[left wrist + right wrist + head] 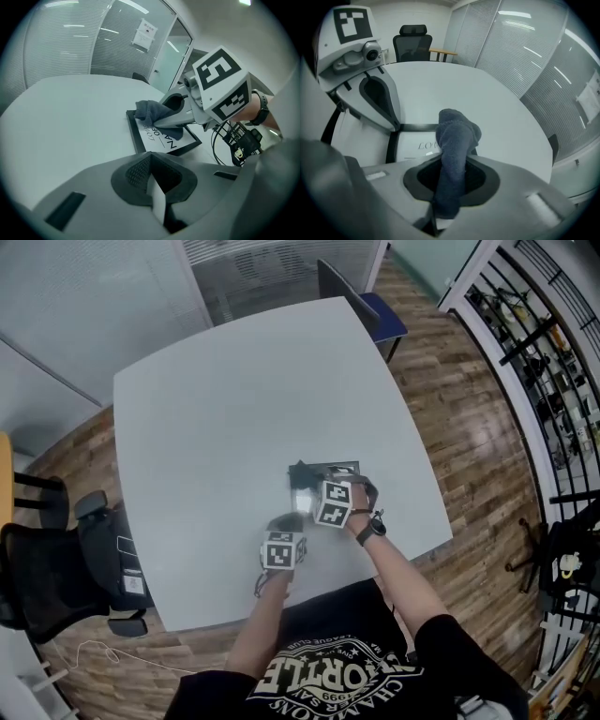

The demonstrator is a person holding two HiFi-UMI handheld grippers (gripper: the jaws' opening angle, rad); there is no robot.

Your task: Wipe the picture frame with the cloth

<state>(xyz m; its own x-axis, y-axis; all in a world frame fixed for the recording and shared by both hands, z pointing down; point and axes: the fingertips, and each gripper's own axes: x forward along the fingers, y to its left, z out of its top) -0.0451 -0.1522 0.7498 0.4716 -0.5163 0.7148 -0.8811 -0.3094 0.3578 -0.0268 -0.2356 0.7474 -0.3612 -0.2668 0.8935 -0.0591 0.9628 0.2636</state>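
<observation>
While the right hand-held gripper (449, 187) pinches the cloth (455, 133) down onto the picture frame (161, 140) lying flat on the bench (234, 399), the left hand-held gripper (157, 187), jaws pressed together and empty, has its tip at the frame's corner.

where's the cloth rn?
Head view, lower centre: the dark cloth is clamped in the right hand-held gripper and lies on the picture frame, near the white table's edge closest to the person.

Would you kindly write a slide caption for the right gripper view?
Right hand-held gripper clamps a dark cloth over the black picture frame on a table.
</observation>
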